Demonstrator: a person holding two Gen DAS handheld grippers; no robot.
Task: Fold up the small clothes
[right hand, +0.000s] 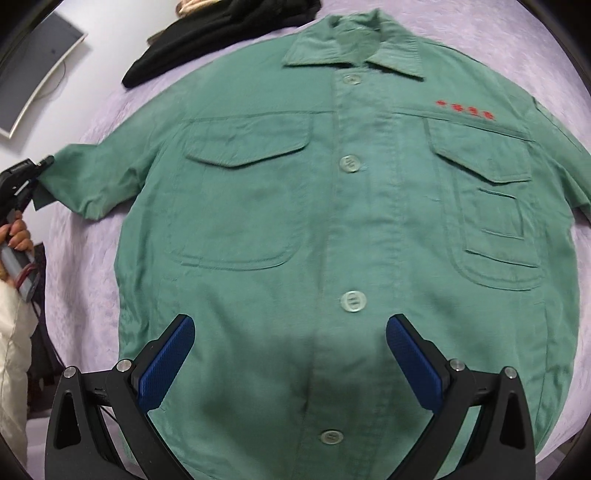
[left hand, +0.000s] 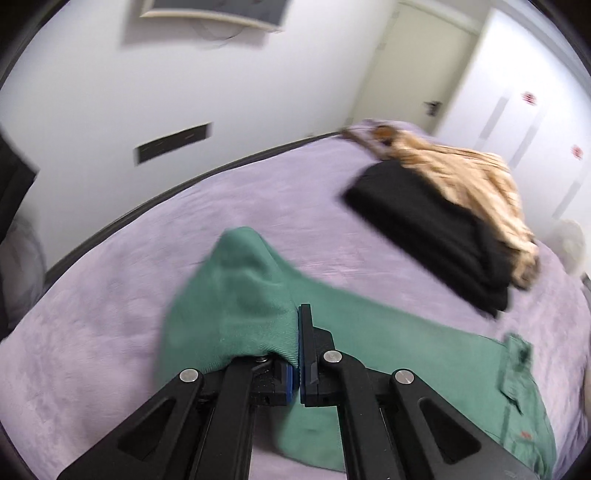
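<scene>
This is a bedroom in a home. A wide bed [left hand: 155,258] fills most of the room, covered in a soft lilac blanket that runs to a dark frame edge against the far white wall. White closet doors [left hand: 524,110] stand at the far right (small red stickers on them), with a pale doorway to their left. A framed picture [left hand: 214,13] hangs high on the wall. Folded clothes [left hand: 436,221], black and tan, sit stacked on the bed's far right side.
</scene>
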